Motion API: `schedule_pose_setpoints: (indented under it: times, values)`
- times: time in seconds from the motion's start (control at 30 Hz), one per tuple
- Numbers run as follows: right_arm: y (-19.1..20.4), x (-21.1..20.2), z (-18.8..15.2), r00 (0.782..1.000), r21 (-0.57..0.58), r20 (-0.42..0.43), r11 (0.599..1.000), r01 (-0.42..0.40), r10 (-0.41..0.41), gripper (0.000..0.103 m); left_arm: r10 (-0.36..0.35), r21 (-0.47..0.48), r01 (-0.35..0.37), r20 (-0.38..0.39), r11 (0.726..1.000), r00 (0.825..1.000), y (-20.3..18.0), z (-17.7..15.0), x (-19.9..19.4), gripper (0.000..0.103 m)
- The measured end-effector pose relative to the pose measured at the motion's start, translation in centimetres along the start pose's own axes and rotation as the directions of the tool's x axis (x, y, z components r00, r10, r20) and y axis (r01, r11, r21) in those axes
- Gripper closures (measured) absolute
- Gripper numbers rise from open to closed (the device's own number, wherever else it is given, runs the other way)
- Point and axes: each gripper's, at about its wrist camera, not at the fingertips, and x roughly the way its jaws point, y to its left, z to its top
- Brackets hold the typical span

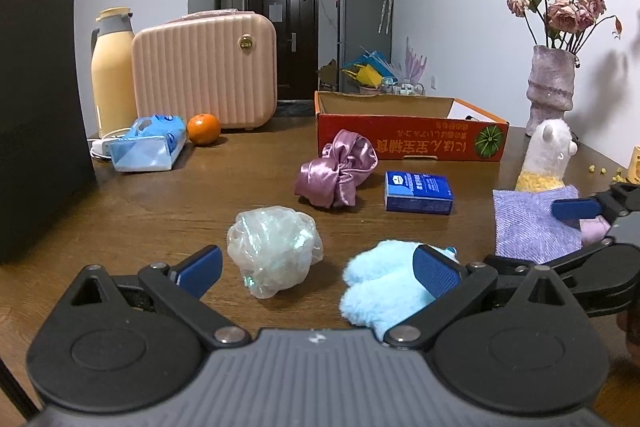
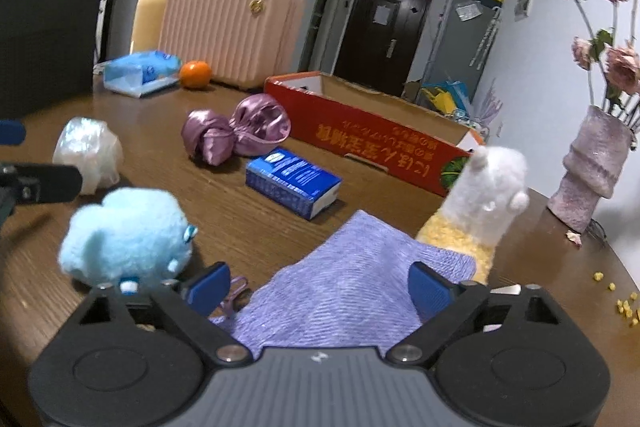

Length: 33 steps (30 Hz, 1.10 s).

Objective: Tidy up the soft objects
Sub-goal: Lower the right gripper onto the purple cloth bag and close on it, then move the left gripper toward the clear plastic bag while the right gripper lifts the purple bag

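Observation:
My left gripper (image 1: pixel 318 271) stands open low over the wooden table (image 1: pixel 160 211). An iridescent plastic ball (image 1: pixel 274 247) lies just ahead between its fingers, untouched. A light blue plush (image 1: pixel 380 287) sits behind its right finger. My right gripper (image 2: pixel 320 289) is open around a lavender knitted cloth (image 2: pixel 348 283) that lies flat on the table, pads on either side of it. A white and yellow alpaca plush (image 2: pixel 480 195) stands upright just beyond the cloth. A purple satin scrunchie (image 1: pixel 338 169) lies mid-table. Behind it is an open red cardboard box (image 1: pixel 408 139).
A blue carton (image 1: pixel 418 193) lies by the scrunchie. At the back left stand a pink case (image 1: pixel 204 71), a thermos (image 1: pixel 112 67), a tissue pack (image 1: pixel 148 143), an orange (image 1: pixel 203 129) and a black bag (image 1: pixel 36 107). A vase of dried roses (image 1: pixel 550 91) stands at the right.

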Motion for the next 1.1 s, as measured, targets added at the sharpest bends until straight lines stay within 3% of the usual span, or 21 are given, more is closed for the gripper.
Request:
schedule_pose_setpoints:
  times: [0.3, 0.47, 0.63, 1.1]
  values:
    - [0.1, 1.1, -0.1, 0.996, 0.012, -0.038, 0.997, -0.078, 0.079, 0.033, -0.013, 0.001, 0.013, -0.019, 1.000, 1.000, -0.1, -0.1, 0.3, 0.000]
    - [-0.2, 1.1, -0.1, 0.992, 0.030, -0.039, 0.993, -0.116, 0.118, 0.053, -0.013, 0.005, 0.013, -0.023, 1.000, 1.000, -0.3, -0.2, 0.4, 0.000]
    - [0.0, 0.8, -0.2, 0.990, 0.022, -0.028, 0.990, -0.138, 0.138, 0.065, -0.007, 0.007, 0.007, -0.025, 1.000, 1.000, -0.4, -0.2, 0.4, 0.000]
    - [-1.9, -1.9, -0.2, 0.987, 0.111, 0.127, 0.987, -0.114, 0.100, 0.068, 0.053, 0.003, -0.053, 0.004, 0.999, 0.999, 0.4, 0.4, -0.1, 0.000]
